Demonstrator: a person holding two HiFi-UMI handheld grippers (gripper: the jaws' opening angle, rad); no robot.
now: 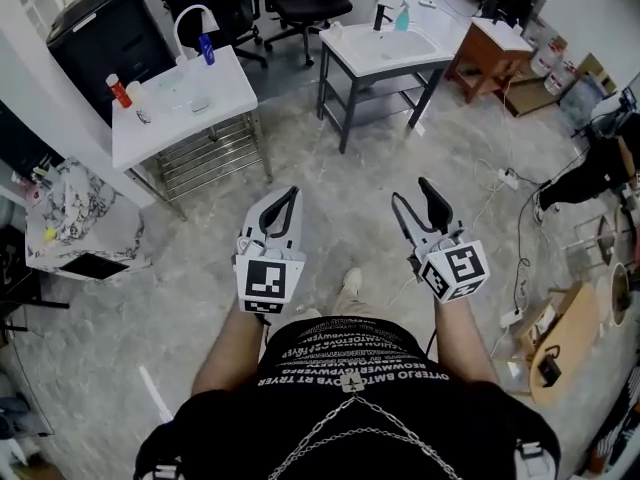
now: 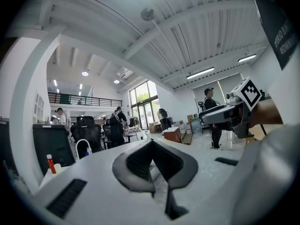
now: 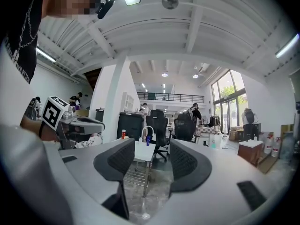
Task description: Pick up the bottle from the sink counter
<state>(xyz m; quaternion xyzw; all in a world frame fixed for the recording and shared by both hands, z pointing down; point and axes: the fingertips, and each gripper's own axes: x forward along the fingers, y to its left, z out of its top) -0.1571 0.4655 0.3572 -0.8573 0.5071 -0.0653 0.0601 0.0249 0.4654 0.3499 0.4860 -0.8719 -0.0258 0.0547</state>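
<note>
A white sink counter (image 1: 385, 46) stands far ahead of me with a teal bottle (image 1: 402, 16) beside its tap. To its left is a second white counter (image 1: 180, 103) with a curved faucet; a blue bottle (image 1: 206, 48) and a red bottle (image 1: 119, 90) stand on it. Both grippers hang in front of my waist, far from either counter. The left gripper (image 1: 290, 193) (image 2: 151, 143) is shut, tips touching, with nothing in it. My right gripper (image 1: 410, 193) (image 3: 152, 142) is open and empty; through its gap I see the faucet counter (image 3: 143, 150) and the blue bottle (image 3: 147, 138).
Black office chairs (image 1: 300, 3) stand behind the two counters. A black bin (image 1: 100, 38) is at the far left and a marbled table (image 1: 80, 218) at the left. Cables, a power strip (image 1: 508, 178) and wooden pieces lie on the floor to the right. People stand farther back.
</note>
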